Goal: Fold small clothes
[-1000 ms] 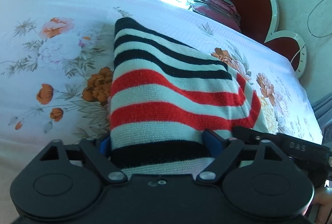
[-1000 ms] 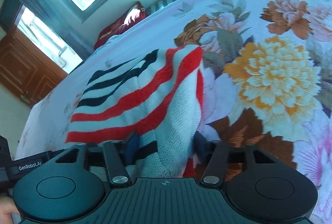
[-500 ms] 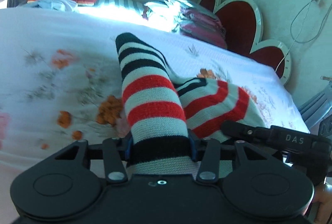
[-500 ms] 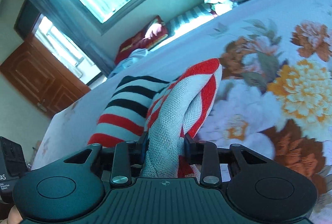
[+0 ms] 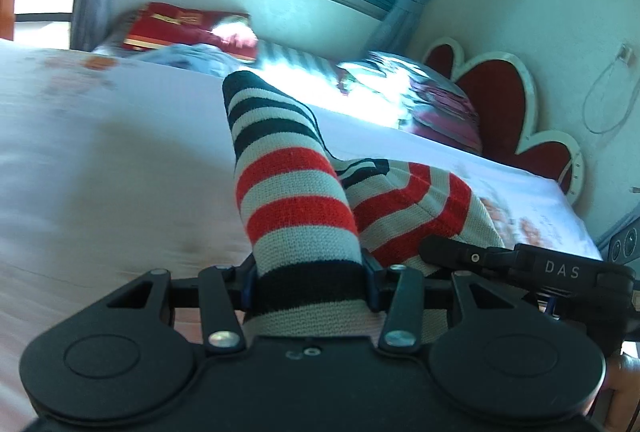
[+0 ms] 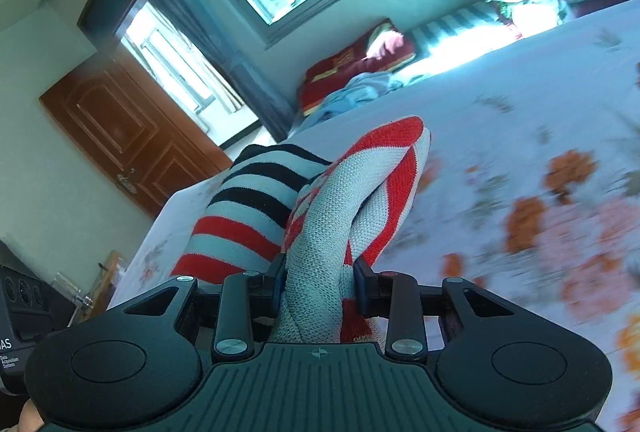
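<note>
My left gripper [image 5: 306,282] pinches the striped sweater [image 5: 296,199], lower centre; my right gripper [image 6: 318,282] clamps its bunched edge. Floral bedsheet [image 6: 540,103] beneath, blurred.

Left gripper [image 5: 306,282] clamped on striped knit garment [image 5: 296,207], lifted above floral bedsheet [image 5: 100,159]

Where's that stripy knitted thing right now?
The striped knit garment is held up over the floral bed, pinched at the bottom centre of both wrist views by the left gripper and the right gripper.
</note>
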{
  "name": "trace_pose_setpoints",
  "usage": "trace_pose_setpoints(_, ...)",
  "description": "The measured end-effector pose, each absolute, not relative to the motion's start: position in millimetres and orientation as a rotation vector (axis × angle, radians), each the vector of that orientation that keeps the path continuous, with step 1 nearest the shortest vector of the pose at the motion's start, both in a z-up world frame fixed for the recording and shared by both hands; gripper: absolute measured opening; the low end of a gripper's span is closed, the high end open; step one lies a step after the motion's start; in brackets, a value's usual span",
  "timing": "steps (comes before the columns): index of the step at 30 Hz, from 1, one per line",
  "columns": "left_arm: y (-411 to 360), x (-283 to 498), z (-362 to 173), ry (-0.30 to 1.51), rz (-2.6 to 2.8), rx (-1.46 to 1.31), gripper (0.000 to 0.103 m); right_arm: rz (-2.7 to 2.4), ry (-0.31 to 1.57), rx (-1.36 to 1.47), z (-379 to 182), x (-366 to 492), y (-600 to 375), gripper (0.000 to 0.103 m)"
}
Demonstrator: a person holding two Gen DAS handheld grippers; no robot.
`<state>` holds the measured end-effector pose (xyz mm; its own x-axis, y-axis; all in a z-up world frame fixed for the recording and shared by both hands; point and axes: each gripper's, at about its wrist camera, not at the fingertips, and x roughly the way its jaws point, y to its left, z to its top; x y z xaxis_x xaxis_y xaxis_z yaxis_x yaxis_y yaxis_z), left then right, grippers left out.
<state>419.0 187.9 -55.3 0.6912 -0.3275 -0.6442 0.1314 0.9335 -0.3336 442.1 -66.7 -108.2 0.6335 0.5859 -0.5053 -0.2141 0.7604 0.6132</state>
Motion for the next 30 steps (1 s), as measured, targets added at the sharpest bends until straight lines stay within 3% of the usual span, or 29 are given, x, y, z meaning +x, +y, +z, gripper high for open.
trace_pose_setpoints(8,291.8,424.2,-92.2,0.817,-0.211,-0.267,0.046,0.475,0.831,0.561,-159.9,460.5,31.2,0.033)
trace_pose_setpoints(11,316.9,422.8,-117.0,0.834,-0.229,-0.312,0.051,0.425,0.861,0.575,-180.1,463.7,30.0,0.033)
trace_pose_setpoints(14,323.3,421.9,-127.6,0.82,-0.239,-0.325,0.061,0.386,0.896,0.6,-193.7,459.5,15.5,0.045)
trace_pose_setpoints(16,325.1,424.0,-127.8,0.831,-0.233,-0.336,0.064,0.36,0.897,0.611,-190.7,457.7,4.9,0.051)
trace_pose_setpoints(24,326.4,433.4,-107.0,0.765,-0.168,-0.307,0.061,0.313,0.871,0.584,-163.8,480.6,1.4,0.051)
trace_pose_setpoints(25,325.3,437.8,-108.8,0.764,-0.157,-0.302,0.061,0.289,0.877,0.578,-166.6,486.3,5.6,0.049)
trace_pose_setpoints(26,324.4,442.6,-111.5,0.767,-0.149,-0.3,0.061,0.27,0.868,0.562,-169.1,490.1,9.2,0.027)
trace_pose_setpoints(27,324.7,447.1,-115.4,0.78,-0.141,-0.298,0.063,0.274,0.86,0.546,-170.0,494.8,13.2,0.015)
trace_pose_setpoints(30,321.7,454.4,-125.9,0.798,-0.126,-0.278,0.067,0.249,0.811,0.397,-169.8,500.3,32.3,0.015)
